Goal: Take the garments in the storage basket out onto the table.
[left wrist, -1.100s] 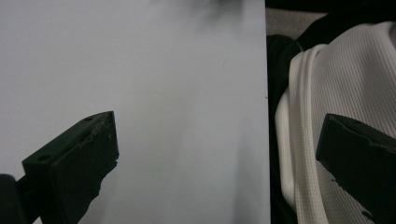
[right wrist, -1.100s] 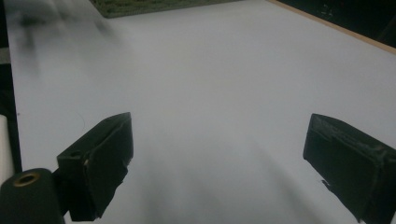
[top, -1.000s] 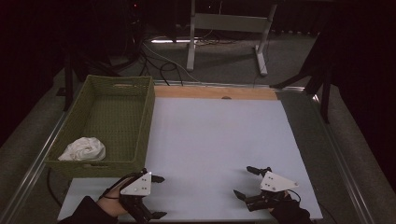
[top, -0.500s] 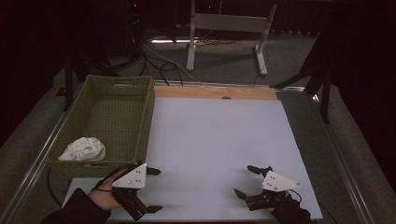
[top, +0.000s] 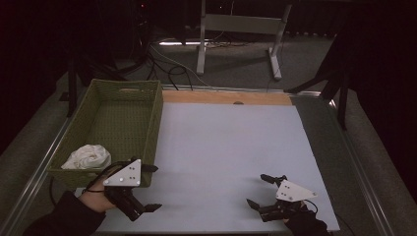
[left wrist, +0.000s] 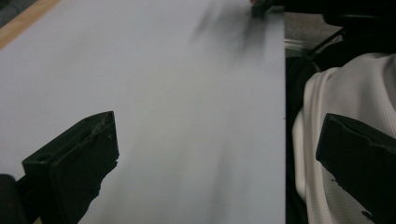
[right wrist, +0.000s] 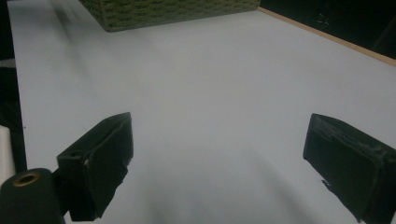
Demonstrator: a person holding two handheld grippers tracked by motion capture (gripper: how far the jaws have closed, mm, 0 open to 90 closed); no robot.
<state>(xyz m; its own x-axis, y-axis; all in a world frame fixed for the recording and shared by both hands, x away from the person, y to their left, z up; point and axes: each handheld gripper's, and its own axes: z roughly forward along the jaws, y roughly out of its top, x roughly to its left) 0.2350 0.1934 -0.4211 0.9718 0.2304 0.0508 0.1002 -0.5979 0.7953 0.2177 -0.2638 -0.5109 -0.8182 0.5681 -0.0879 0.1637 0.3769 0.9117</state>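
Note:
My left gripper (top: pixel 156 187) hovers open over the near left part of the white mat (top: pixel 231 142), just in front of the green woven basket (top: pixel 157 113). A crumpled white cloth (top: pixel 88 156) lies in the basket's near end. My right gripper (top: pixel 256 190) is open over the mat's near right corner, with nothing between its fingers. In the left gripper view the left gripper (left wrist: pixel 219 154) has its jaws wide apart across the mat's front edge, and the other gripper (left wrist: pixel 261 7) shows far off. The right gripper (right wrist: pixel 219 149) looks across bare mat toward the basket (right wrist: pixel 173 9).
A wooden strip (top: pixel 226 97) runs along the mat's far edge. Metal table rails border both sides. Beyond the table stand a grey frame (top: pixel 241 29) and floor cables. The person's white shirt (left wrist: pixel 345 93) sits just past the mat's front edge.
My left gripper has shifted left and a little farther from the person, closer to the basket's near corner. The right gripper has barely moved.

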